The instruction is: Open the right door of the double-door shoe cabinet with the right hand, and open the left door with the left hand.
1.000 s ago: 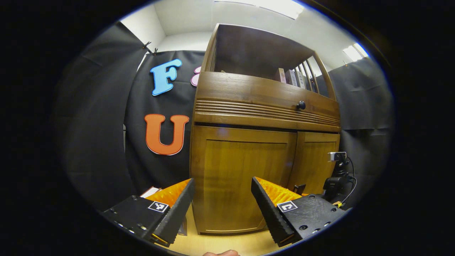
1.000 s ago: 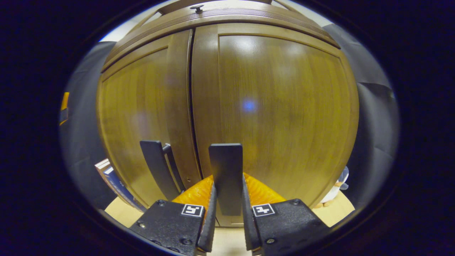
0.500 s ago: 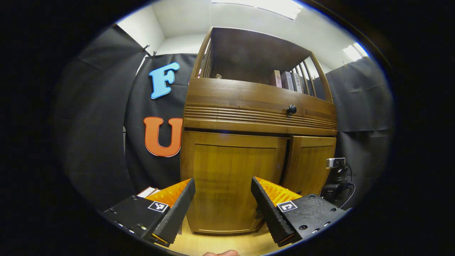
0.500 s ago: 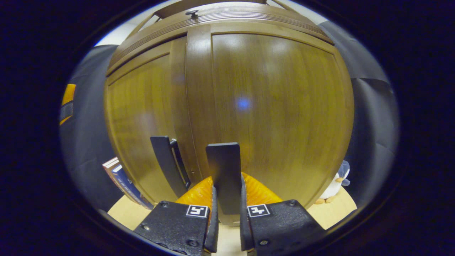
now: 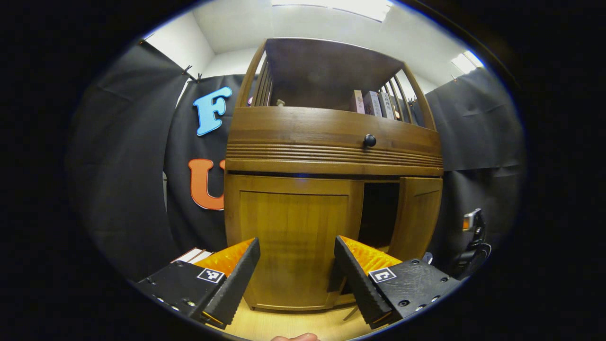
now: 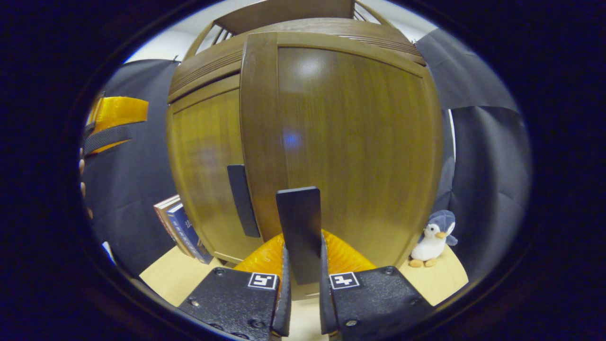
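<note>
Fingers of right gripper [image 6: 303, 284] clamp the flat dark handle [image 6: 299, 227] of the brown wooden right door [image 6: 350, 142], now partly ajar. Left gripper [image 5: 296, 270] spread wide, empty, facing the shut left door [image 5: 289, 237]. Next, probably: finish the swing, then grab the left door's handle [image 6: 242, 199].

Shoe cabinet [image 5: 331, 142]: brown wood, upright on light wooden floor, ribbed band and round dark knob above two lower doors, open railed shelf on top.

Right door [image 5: 416, 215]: swung partly open, dark gap showing between it and left door. In right gripper view, right door [image 6: 350, 142] stands forward of left door, its flat dark handle [image 6: 299, 232] upright near lower edge.

Left door [image 5: 293, 237]: shut, flush with frame, plain recessed panel. Its dark handle [image 6: 242, 200] upright near inner edge, partly hidden behind right door's edge.
</note>
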Demonstrator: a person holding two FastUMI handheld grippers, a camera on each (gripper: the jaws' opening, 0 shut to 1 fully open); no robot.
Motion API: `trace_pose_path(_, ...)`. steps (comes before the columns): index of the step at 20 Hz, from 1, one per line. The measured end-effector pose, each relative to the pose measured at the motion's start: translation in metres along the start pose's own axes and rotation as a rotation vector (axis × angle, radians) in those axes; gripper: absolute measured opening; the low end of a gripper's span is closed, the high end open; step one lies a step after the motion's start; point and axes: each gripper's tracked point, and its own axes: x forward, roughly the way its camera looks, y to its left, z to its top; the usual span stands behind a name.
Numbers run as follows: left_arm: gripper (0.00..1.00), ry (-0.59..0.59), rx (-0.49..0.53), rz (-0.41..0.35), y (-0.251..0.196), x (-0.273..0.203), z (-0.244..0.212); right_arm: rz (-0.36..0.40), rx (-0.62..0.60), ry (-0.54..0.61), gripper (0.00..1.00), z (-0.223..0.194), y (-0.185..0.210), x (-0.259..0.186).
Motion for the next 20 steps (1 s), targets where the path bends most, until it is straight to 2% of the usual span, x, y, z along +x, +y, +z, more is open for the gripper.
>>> trace_pose_path(2,0.98,0.001,-0.008,-0.002,-0.009,0.003,0.001,0.013,0.001,-0.001,0.28,-0.002,-0.005,-0.013)
trace_pose_path(3,0.95,-0.001,-0.007,0.001,-0.013,0.005,0.001,0.017,0.001,-0.003,0.28,-0.004,-0.008,-0.019)
trace_pose_path(12,0.95,0.004,0.011,-0.009,-0.038,0.023,-0.009,0.028,0.004,-0.007,0.27,-0.014,-0.034,-0.058)
trace_pose_path(20,0.95,0.015,0.019,-0.021,-0.055,0.044,-0.023,-0.013,0.004,-0.022,0.27,-0.022,-0.075,-0.100)
